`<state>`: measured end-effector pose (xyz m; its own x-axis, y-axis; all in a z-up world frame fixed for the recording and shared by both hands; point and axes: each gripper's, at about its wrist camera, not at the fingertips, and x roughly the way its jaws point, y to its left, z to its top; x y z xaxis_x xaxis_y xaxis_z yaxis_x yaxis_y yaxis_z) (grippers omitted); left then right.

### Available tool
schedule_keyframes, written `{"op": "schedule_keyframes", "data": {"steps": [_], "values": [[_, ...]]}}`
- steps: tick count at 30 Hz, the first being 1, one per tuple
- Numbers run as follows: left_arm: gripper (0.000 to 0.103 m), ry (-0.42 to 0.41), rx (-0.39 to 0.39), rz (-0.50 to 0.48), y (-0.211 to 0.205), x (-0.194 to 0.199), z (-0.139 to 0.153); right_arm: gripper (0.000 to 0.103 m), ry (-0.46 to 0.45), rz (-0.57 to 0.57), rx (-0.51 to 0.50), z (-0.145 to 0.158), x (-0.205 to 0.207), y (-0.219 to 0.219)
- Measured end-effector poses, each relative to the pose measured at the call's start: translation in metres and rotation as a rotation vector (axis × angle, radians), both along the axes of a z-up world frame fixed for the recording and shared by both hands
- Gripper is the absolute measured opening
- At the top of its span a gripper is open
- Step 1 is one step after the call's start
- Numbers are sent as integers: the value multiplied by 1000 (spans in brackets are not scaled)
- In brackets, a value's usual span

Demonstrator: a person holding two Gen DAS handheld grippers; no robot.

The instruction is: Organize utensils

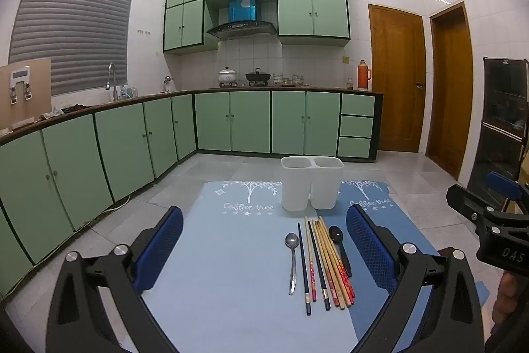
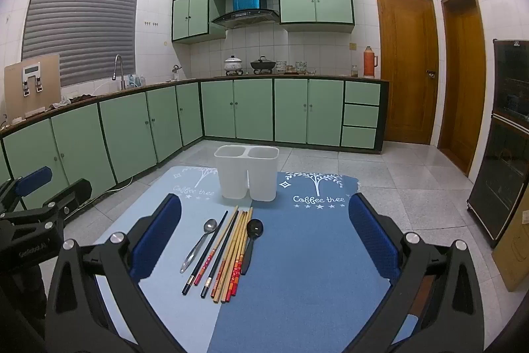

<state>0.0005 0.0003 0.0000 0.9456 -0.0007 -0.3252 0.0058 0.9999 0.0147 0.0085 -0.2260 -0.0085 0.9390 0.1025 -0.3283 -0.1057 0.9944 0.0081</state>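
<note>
A white two-compartment holder (image 1: 311, 182) (image 2: 246, 171) stands upright at the far end of two blue mats, both compartments empty as far as I can see. In front of it lie a metal spoon (image 1: 292, 257) (image 2: 199, 243), several chopsticks (image 1: 325, 265) (image 2: 224, 253) in a loose row, and a black spoon (image 1: 340, 245) (image 2: 252, 239). My left gripper (image 1: 264, 248) hovers open above the mat, with the utensils toward its right finger. My right gripper (image 2: 264, 240) is open too, with the utensils toward its left finger. Neither touches anything.
The light blue mat (image 1: 211, 270) and dark blue mat (image 2: 307, 257) cover the table. Beyond are a tiled floor, green kitchen cabinets (image 1: 231, 121), wooden doors (image 2: 410, 65) and a dark cabinet (image 2: 502, 138) at right. Each gripper shows at the edge of the other's view.
</note>
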Motion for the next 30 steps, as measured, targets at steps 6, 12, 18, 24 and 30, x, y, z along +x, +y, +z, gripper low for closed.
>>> {"op": "schedule_keyframes", "data": {"steps": [6, 12, 18, 24, 30], "values": [[97, -12, 0, 9, 4, -1, 0, 98, 0, -2, -1, 0, 0, 0], [97, -9, 7, 13, 1, 1, 0, 98, 1, -1, 2, 0, 0, 0], [97, -7, 8, 11, -1, 3, -6, 98, 1, -1, 2, -1, 0, 0], [97, -8, 6, 11, 0, 4, -7, 98, 1, -1, 3, -1, 0, 0], [97, -8, 8, 12, 0, 4, -7, 98, 1, -1, 3, 0, 0, 0]]}}
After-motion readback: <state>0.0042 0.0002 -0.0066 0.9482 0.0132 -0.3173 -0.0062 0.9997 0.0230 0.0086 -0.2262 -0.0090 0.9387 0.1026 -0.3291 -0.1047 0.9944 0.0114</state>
